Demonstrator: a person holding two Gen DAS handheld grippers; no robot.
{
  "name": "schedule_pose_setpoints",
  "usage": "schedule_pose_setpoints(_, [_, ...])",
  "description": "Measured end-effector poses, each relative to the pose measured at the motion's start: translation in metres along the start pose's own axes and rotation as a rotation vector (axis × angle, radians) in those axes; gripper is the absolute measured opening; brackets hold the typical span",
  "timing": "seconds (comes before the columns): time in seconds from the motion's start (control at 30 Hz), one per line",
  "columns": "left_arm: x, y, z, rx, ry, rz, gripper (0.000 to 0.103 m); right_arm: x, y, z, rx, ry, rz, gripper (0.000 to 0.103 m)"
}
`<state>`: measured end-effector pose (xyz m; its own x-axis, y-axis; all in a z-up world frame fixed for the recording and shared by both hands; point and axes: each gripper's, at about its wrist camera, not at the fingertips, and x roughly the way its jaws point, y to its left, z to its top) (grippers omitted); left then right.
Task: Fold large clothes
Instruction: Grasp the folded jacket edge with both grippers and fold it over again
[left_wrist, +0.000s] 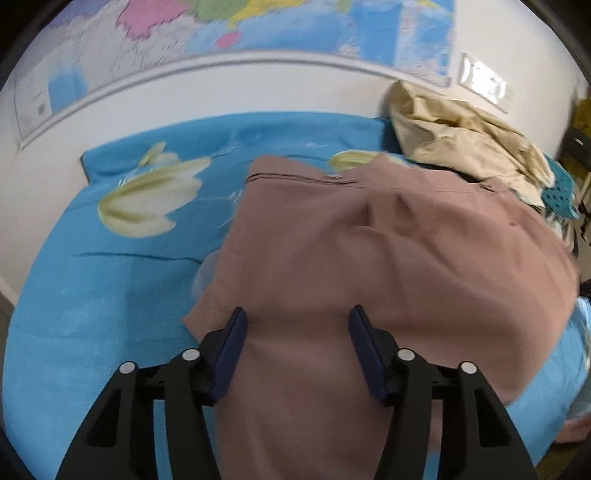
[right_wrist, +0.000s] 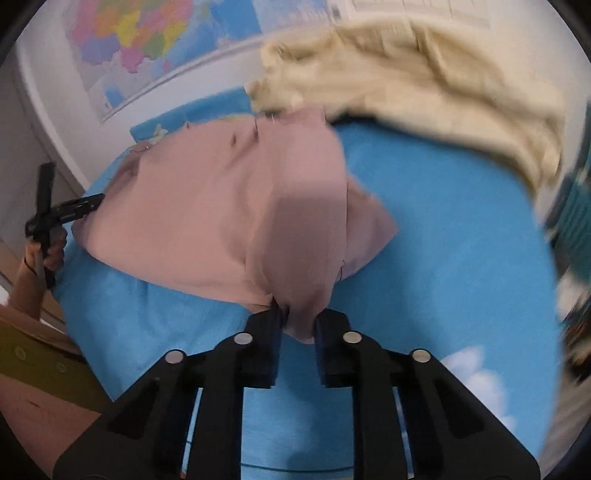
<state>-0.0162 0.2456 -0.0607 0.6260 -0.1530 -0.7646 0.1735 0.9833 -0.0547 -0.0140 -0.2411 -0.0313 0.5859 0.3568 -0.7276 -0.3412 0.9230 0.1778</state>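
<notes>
A large dusty-pink garment (left_wrist: 388, 258) lies on a blue flowered bedsheet (left_wrist: 92, 314). My left gripper (left_wrist: 297, 317) is open, its two fingers spread over the garment's near edge with cloth between and under them. In the right wrist view the same pink garment (right_wrist: 221, 206) is partly folded, and my right gripper (right_wrist: 298, 325) is shut on a bunched corner of it, lifting a fold. The left gripper (right_wrist: 88, 205) shows at the garment's far left edge.
A crumpled beige garment (left_wrist: 461, 140) lies at the back right of the bed; it also shows in the right wrist view (right_wrist: 424, 92). A white wall with a map (left_wrist: 258, 33) is behind the bed. A teal perforated object (left_wrist: 559, 194) is at the right.
</notes>
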Motion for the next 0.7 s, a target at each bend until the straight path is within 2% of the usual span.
schedule_pose_setpoints(0.07, [0.004, 0.002, 0.0, -0.023, 0.006, -0.004, 0.053, -0.01, -0.001, 0.007, -0.049, -0.031, -0.107, 0.002])
schedule_pose_setpoints(0.1, [0.005, 0.001, 0.0, -0.01, -0.004, 0.02, 0.053, -0.012, -0.004, 0.01, -0.078, -0.029, -0.25, 0.0])
schedule_pose_setpoints(0.13, [0.005, 0.0, 0.0, -0.001, -0.006, 0.034, 0.053, -0.011, -0.01, 0.01, -0.072, -0.027, -0.332, 0.001])
schedule_pose_setpoints(0.17, [0.004, -0.001, 0.0, -0.001, -0.007, 0.036, 0.053, -0.01, -0.025, 0.01, -0.004, -0.014, -0.316, 0.001])
schedule_pose_setpoints(0.23, [-0.001, -0.001, 0.0, -0.004, -0.015, 0.03, 0.054, -0.013, -0.038, 0.006, 0.111, -0.031, -0.195, 0.001])
schedule_pose_setpoints(0.27, [-0.006, 0.0, -0.001, -0.006, -0.028, 0.021, 0.056, -0.014, -0.037, 0.004, 0.121, -0.038, -0.185, 0.003])
schedule_pose_setpoints(0.3, [-0.015, 0.002, -0.004, -0.011, -0.051, 0.003, 0.06, -0.016, -0.034, 0.003, 0.128, -0.048, -0.172, 0.012])
schedule_pose_setpoints(0.33, [-0.022, 0.005, -0.005, -0.018, -0.064, -0.017, 0.062, -0.018, -0.032, 0.003, 0.142, -0.056, -0.146, 0.026])
schedule_pose_setpoints(0.37, [-0.031, 0.009, -0.008, -0.029, -0.081, -0.04, 0.067, -0.023, -0.032, -0.001, 0.167, -0.073, -0.094, 0.059])
schedule_pose_setpoints(0.4, [-0.04, 0.015, -0.011, -0.048, -0.096, -0.053, 0.074, -0.027, -0.03, -0.004, 0.186, -0.094, -0.051, 0.067])
schedule_pose_setpoints(0.47, [-0.051, 0.023, -0.017, -0.077, -0.11, -0.067, 0.075, -0.027, -0.02, -0.003, 0.178, -0.104, 0.006, 0.065])
schedule_pose_setpoints(0.53, [-0.06, 0.032, -0.026, -0.102, -0.113, -0.072, 0.077, -0.016, -0.014, -0.003, 0.185, -0.08, 0.04, 0.074])
schedule_pose_setpoints(0.63, [-0.057, 0.04, -0.041, -0.125, -0.06, -0.079, 0.078, 0.006, -0.017, -0.003, 0.226, -0.026, 0.077, 0.075])
schedule_pose_setpoints(0.67, [-0.054, 0.04, -0.045, -0.127, -0.038, -0.104, 0.078, 0.012, -0.019, -0.004, 0.243, -0.015, 0.1, 0.071])
schedule_pose_setpoints(0.7, [-0.051, 0.038, -0.049, -0.124, -0.018, -0.141, 0.078, 0.017, -0.02, -0.004, 0.262, -0.008, 0.129, 0.058])
